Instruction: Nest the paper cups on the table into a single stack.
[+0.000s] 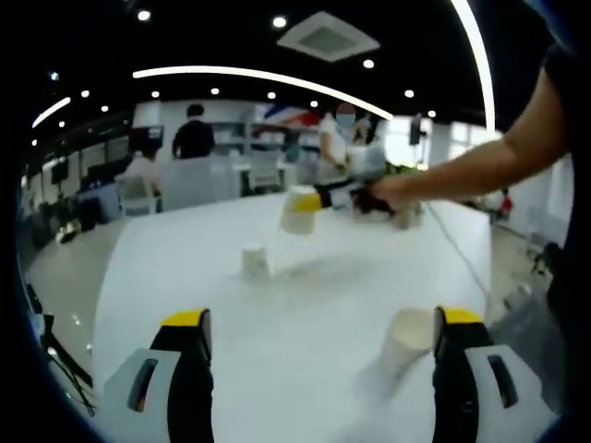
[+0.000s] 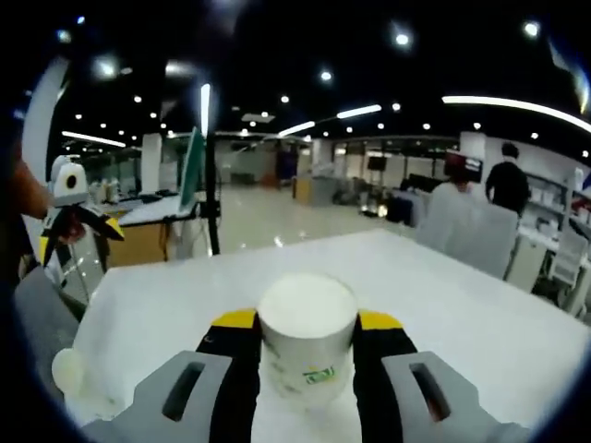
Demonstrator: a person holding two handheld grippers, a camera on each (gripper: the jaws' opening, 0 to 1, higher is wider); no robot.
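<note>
Three cups on show | right gripper (image 2: pixel 307 355) pinches a cup (image 2: pixel 306 337), raised (likely for nesting) over an upside-down cup (image 1: pixel 255 260) | left gripper (image 1: pixel 319 355) spread, another cup (image 1: pixel 404 343) beside its jaw.

White table (image 1: pixel 305 305), one upside-down paper cup (image 1: pixel 255 260) mid-surface, another cup (image 1: pixel 404 343) tilted at near edge

Right gripper (image 2: pixel 307 355) clamps a cup (image 2: pixel 307 337); left gripper (image 1: pixel 319 337) hangs wide apart.

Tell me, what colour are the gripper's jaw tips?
Yellow tips, clearest in the right gripper view.
</note>
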